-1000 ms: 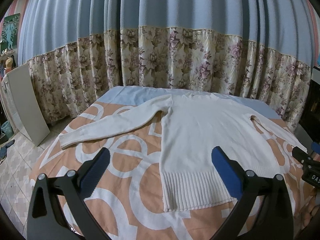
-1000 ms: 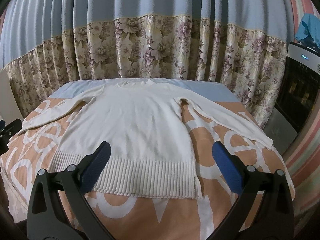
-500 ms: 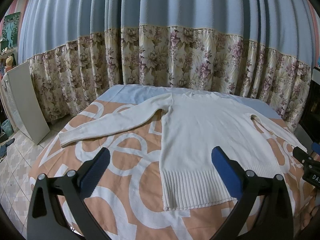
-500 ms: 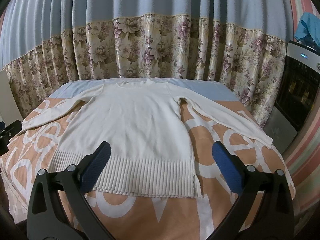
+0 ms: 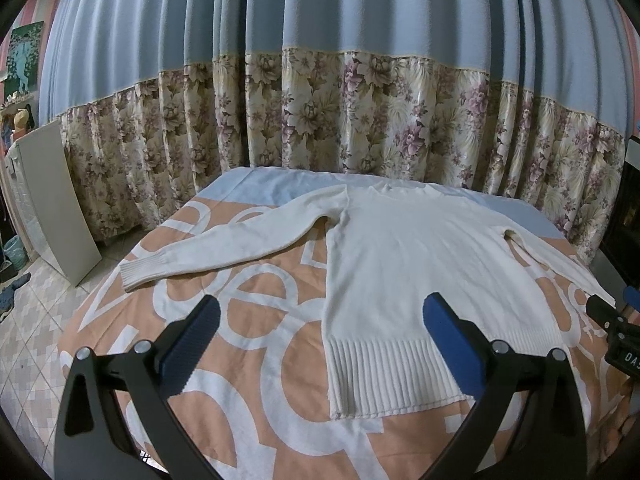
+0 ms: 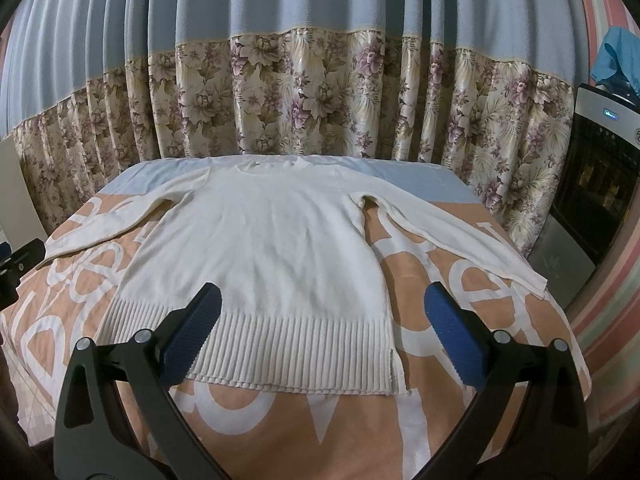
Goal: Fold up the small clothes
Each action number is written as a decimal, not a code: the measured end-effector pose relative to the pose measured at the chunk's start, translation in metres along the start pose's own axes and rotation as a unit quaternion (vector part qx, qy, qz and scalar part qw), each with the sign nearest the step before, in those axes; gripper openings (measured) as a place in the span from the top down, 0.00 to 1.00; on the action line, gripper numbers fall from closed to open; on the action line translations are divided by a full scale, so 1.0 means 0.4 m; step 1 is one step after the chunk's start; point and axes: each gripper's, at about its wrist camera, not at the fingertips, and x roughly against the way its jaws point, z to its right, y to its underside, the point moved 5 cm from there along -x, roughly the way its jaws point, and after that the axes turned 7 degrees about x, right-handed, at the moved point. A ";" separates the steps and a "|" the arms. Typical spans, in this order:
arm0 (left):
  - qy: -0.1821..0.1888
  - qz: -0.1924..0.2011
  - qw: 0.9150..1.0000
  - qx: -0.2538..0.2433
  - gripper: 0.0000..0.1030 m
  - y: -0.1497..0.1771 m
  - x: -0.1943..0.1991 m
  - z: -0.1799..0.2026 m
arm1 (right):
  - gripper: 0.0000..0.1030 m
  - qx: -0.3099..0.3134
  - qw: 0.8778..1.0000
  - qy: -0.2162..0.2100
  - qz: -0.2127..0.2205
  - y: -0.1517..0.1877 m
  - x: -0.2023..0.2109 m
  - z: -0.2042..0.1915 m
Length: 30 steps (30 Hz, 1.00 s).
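Across the middle of both frames a cream sweater [image 6: 276,248] lies flat on a bed [image 6: 320,432] whose cover is peach with big white letters. Its neck points toward the curtain [image 6: 304,112] at the top of the frame, its ribbed hem [image 6: 280,356] toward the bottom. Both sleeves are spread out to the sides — in the left wrist view one sleeve [image 5: 224,248] runs toward the left edge, ending in a ribbed cuff.

At the bottom of the left wrist view the left gripper [image 5: 320,320] hangs above the bed, spread wide and empty, its blue pads [image 5: 192,344] well apart; the hem's left corner sits between them. At the bottom of the right wrist view the right gripper [image 6: 322,316] is likewise spread wide with nothing in it, framing the hem's right half, with the side slit just inside its right finger.

A pale board [image 5: 52,204] leans at the left edge of the left wrist view. A dark appliance [image 6: 600,184] — possibly an oven, the edge distortion makes it hard to say — stands at the right edge of the right wrist view.
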 end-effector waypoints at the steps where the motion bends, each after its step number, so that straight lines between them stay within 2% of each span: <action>1: -0.001 0.001 1.000 0.000 0.02 -0.001 0.000 0.000 | 0.03 0.000 1.000 0.000 0.001 0.001 0.001 0.000; 30: -0.008 0.006 1.000 0.005 0.02 0.004 0.018 -0.013 | 0.03 0.003 1.000 0.001 0.007 -0.007 0.013 -0.014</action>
